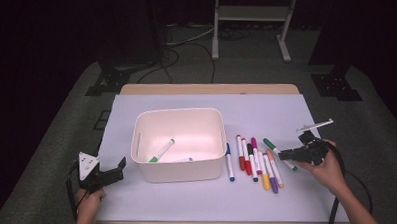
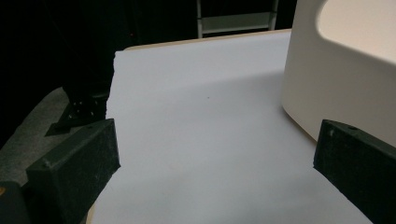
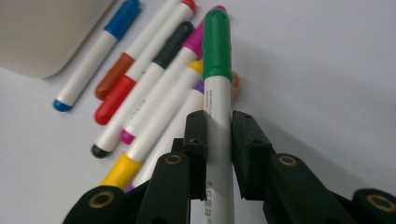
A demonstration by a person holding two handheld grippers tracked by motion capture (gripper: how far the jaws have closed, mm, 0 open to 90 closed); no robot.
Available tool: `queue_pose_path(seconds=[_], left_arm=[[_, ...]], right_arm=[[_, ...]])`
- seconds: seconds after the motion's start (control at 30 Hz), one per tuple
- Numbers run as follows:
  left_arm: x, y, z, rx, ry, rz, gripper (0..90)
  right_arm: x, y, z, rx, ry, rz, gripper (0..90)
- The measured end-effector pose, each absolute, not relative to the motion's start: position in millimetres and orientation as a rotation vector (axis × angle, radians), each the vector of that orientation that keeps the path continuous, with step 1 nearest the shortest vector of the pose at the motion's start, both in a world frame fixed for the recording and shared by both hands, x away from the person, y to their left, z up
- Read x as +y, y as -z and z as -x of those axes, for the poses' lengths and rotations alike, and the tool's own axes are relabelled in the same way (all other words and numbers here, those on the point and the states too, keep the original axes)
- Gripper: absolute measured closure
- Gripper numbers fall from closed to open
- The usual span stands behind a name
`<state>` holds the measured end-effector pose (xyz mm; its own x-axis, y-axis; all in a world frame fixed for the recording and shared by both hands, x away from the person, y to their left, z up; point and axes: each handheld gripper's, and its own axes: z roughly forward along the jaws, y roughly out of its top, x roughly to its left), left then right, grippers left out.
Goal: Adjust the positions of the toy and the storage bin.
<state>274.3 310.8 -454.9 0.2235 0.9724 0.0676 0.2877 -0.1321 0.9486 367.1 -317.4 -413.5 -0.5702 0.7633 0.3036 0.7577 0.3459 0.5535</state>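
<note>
The green-capped white marker (image 3: 217, 88), capped, lies on the white sheet at the right edge of the marker row, clamped mid-barrel.

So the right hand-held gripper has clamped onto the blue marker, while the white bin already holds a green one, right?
Not quite: the right hand-held gripper is clamped on a green-capped marker, not the blue one, which lies loose beside the white bin. The right gripper view shows this. The bin does hold a green marker.

Right tongs (image 3: 218, 133) clamped, left tongs (image 2: 210, 163) agape
</note>
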Motion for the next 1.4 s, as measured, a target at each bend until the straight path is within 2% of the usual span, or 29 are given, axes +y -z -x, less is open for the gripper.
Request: queue_pose_path(seconds=[0.53,0.93,1.13,1.4], left_arm=[[311.2,454.8,-274.5,1.213,-0.957,-1.602,0.0],[311.2,454.8,-274.6,1.215,-0.954,-1.596,0.0],[311.4,454.6,-274.4,1.212,-0.954,-1.604,0.0],[311.1,454.7,-274.3,1.212,-0.955,-1.599,0.0]], right_arm=[[-286.0,349.4,-350.2,2.651,-1.269,-1.239,75.7],[-247.5,304.4,-346.0,2.725,-1.342,-1.036,75.7],[-211.9,278.6,-348.6,2.783,-1.357,-0.904,75.7],[-171.4,266.9,-352.1,2.866,-1.343,-0.780,75.7]])
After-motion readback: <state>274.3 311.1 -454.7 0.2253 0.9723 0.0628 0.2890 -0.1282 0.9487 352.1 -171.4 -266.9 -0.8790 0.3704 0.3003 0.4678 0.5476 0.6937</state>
